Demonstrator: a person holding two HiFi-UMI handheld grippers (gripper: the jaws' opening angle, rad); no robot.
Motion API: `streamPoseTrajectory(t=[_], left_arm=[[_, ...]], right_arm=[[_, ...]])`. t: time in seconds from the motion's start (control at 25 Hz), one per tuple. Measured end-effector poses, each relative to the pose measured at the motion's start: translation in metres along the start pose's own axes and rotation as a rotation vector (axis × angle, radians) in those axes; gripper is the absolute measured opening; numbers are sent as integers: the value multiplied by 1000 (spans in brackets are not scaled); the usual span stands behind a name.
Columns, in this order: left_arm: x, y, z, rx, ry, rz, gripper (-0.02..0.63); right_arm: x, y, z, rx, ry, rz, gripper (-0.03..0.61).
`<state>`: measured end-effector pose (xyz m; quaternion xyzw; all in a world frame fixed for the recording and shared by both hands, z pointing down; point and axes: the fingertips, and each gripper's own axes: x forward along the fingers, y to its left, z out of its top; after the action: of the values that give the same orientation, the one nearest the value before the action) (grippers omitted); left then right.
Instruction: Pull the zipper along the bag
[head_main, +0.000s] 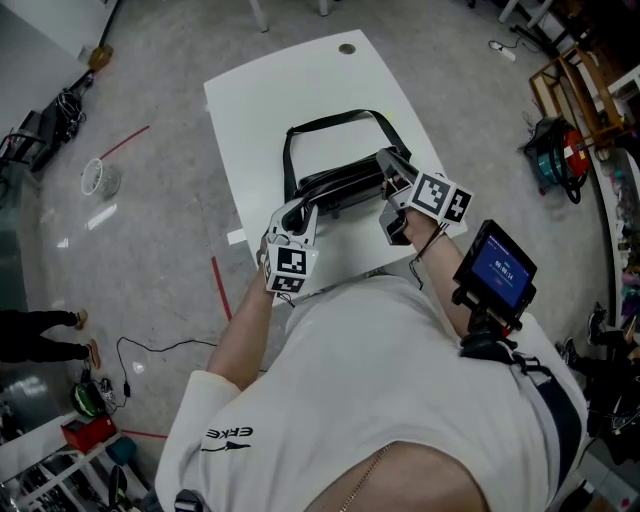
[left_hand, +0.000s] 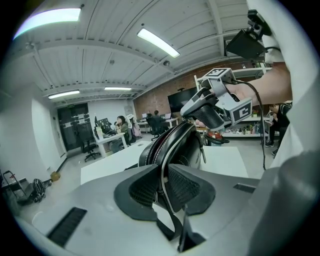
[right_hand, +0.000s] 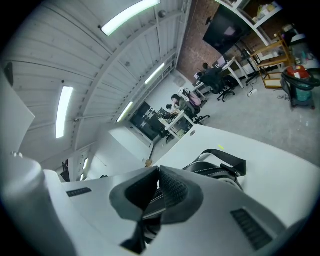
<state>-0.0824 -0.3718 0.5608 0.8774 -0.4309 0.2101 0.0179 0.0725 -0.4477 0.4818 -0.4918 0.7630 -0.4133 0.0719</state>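
Observation:
A black bag (head_main: 340, 185) with a long strap (head_main: 340, 120) lies on the white table (head_main: 300, 90). My left gripper (head_main: 297, 212) holds the bag's left end. In the left gripper view its jaws (left_hand: 162, 185) are shut on the bag's end edge, and the zipper line (left_hand: 157, 145) runs away from them towards the right gripper (left_hand: 207, 112). My right gripper (head_main: 388, 180) is at the bag's right end. In the right gripper view that gripper (right_hand: 157, 187) is shut on a thin stitched black tab, seemingly the zipper pull, with the strap (right_hand: 220, 162) lying beyond.
A small blue-lit screen (head_main: 497, 268) is mounted by the person's right forearm. The table has a cable hole (head_main: 347, 48) at its far edge. A teal vacuum (head_main: 555, 150) and wooden racks stand to the right. Someone's legs (head_main: 40, 335) show at far left.

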Motion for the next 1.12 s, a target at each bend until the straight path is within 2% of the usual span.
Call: streamPoseTrajectory(t=[0.52,1.12], left_arm=[[14,-18,7,4,-24,-31,66],[21,-30,12,7,-51,-59,66]], right_arm=[[0,11,-12,-133,36,-8,14],[6,25,-37,-234,109,7,14]])
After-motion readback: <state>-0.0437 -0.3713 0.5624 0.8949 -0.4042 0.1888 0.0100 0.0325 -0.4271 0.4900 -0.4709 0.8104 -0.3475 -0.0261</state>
